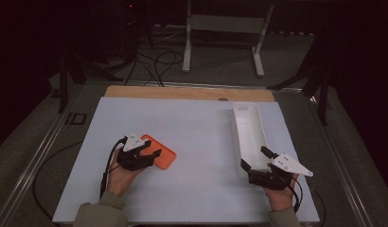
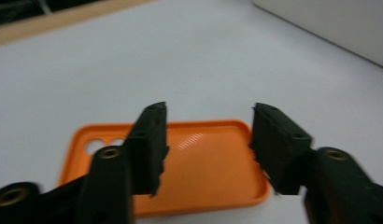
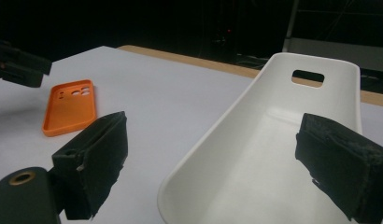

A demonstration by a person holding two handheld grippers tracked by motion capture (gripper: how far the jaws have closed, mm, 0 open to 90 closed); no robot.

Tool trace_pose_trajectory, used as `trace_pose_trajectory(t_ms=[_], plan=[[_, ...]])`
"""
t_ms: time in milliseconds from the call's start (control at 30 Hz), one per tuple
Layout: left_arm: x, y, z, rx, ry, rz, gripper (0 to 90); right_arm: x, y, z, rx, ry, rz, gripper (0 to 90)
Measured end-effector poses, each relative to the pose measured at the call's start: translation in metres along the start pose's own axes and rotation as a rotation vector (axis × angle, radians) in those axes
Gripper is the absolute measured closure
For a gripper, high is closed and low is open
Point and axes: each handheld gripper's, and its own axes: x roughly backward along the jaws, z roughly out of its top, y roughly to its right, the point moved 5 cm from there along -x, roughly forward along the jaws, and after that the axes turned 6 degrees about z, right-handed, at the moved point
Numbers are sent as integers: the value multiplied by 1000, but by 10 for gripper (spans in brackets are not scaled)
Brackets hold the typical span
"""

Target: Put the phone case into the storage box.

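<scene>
At the near edge of the table (image 1: pixel 192 203), the person's two sleeves come in from the bottom of the high view, each hand holding a gripper. The left gripper (image 1: pixel 152 155) hovers at the near left end of the orange phone case (image 1: pixel 160 152), its jaws spread; in the left gripper view they stand apart above the case (image 2: pixel 203 163), one over its middle and the other near its right edge, pinching nothing. The case lies flat, hollow side up, on the left half of the white table, its camera cut-outs at one end.

The right gripper (image 1: pixel 255 160) sits at the near end of the long white tray (image 1: pixel 249 130), jaws spread wide on either side of that end. In the right gripper view the tray's rim (image 3: pixel 213 135) runs between the two jaws, which touch nothing that can be made out. The tray runs away from the person along the right side, a handle slot in its far wall.

Beyond the table's wooden far edge (image 1: pixel 182 92) lie black cables (image 1: pixel 154 64) on the floor and a white metal stand (image 1: pixel 225 28).
</scene>
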Motion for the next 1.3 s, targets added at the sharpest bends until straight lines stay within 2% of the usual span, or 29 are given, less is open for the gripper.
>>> trace_pose_trajectory(t_ms=[33, 67, 133, 200, 233, 267, 300, 400, 500, 567, 633, 667, 867, 1033, 1133, 1300], plan=[[0, 0, 0, 0, 0, 0, 522, 0, 0, 0, 1, 1, 0, 93], [-3, 2, -2, -4, -27, -19, 564, 0, 0, 0, 0, 1, 0, 93], [-6, 5, -4, -7, -44, -51, 643, 0, 0, 0, 2, 2, 0, 93], [-8, 7, -5, -15, -54, -47, 709, 0, 0, 0, 1, 2, 1, 93], [-9, 8, -5, -16, -63, -49, 709, 0, 0, 0, 1, 2, 1, 93], [-11, 10, -6, -20, -74, -63, 779, 0, 0, 0, 2, 1, -1, 93], [-13, 11, -8, -24, -87, -54, 813, 0, 0, 0, 1, 0, -1, 93], [-15, 13, -9, -16, -94, -68, 898, 0, 0, 0, 2, 1, 0, 93], [-19, 17, -11, -21, -113, -77, 900, 0, 0, 0, 5, 0, 0, 93], [-23, 20, -13, -33, -133, -66, 900, 0, 0, 0, 5, 0, 0, 93], [-23, 20, -13, -33, -133, -66, 900, 0, 0, 0, 3, 1, 0, 93], [-28, 22, -16, -30, -152, -67, 900, 1, 0, 1, 2, 3, -2, 93], [-33, 30, -19, -36, -179, -76, 900, 1, 2, 1, 2, 7, -4, 93], [-37, 30, -22, -37, -204, -80, 900, 1, 0, 1, 4, 8, 0, 93], [-38, 34, -24, -52, -221, -93, 900, 1, 1, 0, -1, 7, -1, 93], [-38, 34, -28, -65, -248, -88, 900, 0, 0, 0, 1, 6, 1, 93]])
